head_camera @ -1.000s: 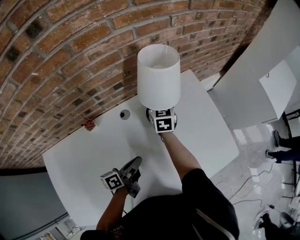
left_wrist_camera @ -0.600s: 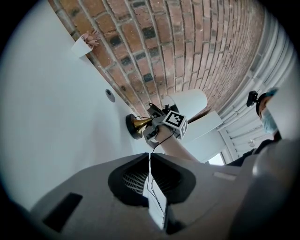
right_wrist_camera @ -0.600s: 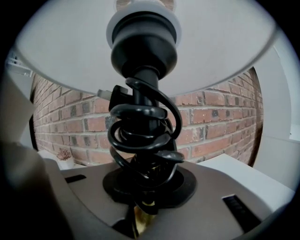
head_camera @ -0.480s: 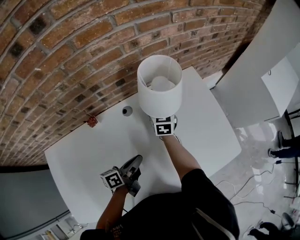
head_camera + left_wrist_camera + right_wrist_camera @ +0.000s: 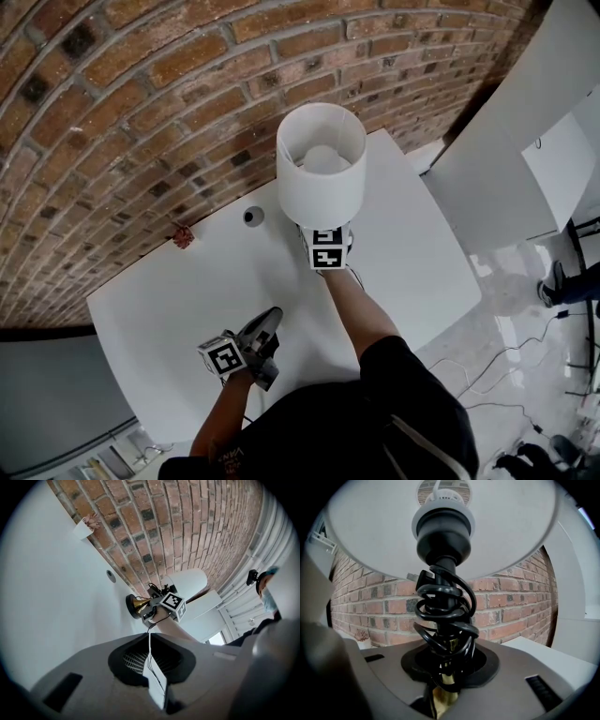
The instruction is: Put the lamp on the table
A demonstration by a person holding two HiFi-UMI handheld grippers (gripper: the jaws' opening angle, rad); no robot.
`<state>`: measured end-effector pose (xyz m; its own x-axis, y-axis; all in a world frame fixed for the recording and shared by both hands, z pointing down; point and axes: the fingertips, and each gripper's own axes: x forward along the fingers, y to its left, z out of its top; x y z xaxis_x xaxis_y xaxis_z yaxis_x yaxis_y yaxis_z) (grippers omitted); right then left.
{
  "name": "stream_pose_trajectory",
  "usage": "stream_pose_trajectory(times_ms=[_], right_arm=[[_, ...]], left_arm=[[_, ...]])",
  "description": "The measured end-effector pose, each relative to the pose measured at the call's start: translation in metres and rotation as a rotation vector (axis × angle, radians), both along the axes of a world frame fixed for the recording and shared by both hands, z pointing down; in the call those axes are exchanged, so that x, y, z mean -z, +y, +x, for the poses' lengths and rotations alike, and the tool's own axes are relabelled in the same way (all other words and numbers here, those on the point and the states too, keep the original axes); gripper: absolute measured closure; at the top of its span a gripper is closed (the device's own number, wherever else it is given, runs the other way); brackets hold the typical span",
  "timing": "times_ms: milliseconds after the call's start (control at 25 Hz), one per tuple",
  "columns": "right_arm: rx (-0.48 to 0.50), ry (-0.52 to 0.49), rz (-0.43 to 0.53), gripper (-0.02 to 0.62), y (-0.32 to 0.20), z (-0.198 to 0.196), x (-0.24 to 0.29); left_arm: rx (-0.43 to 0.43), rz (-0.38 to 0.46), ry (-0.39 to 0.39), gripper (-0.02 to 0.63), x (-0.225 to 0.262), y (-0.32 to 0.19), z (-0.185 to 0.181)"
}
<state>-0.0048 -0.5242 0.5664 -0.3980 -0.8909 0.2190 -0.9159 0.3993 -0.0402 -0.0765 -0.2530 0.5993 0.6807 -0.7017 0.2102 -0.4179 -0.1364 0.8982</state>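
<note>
The lamp's white shade (image 5: 321, 178) stands upright over the white table (image 5: 169, 309) near the brick wall. In the left gripper view its black base (image 5: 132, 606) rests on the tabletop. My right gripper (image 5: 324, 232) reaches in under the shade. A brass stem (image 5: 443, 688), wound with black cord (image 5: 445, 616), stands between its jaws. Those jaws are opening and no longer seem to squeeze the stem. My left gripper (image 5: 270, 323) hovers over the table's near side, shut and empty.
A small white pot with a pink plant (image 5: 182, 237) sits by the wall at the left. A round cable hole (image 5: 252, 216) lies just left of the lamp. White panels (image 5: 506, 178) stand to the right, and cables trail on the glossy floor (image 5: 506, 366).
The lamp with my right gripper has sunk slightly, so more of the shade's inside shows from above. The left gripper has hardly moved.
</note>
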Motion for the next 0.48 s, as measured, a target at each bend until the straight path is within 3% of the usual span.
stream_pose_trajectory(times_ms=[480], right_arm=[[-0.018,0.052,-0.052,0.425,0.026,0.011,-0.009]], left_arm=[[-0.004,0.066,0.033,0.595,0.013,0.009,0.007]])
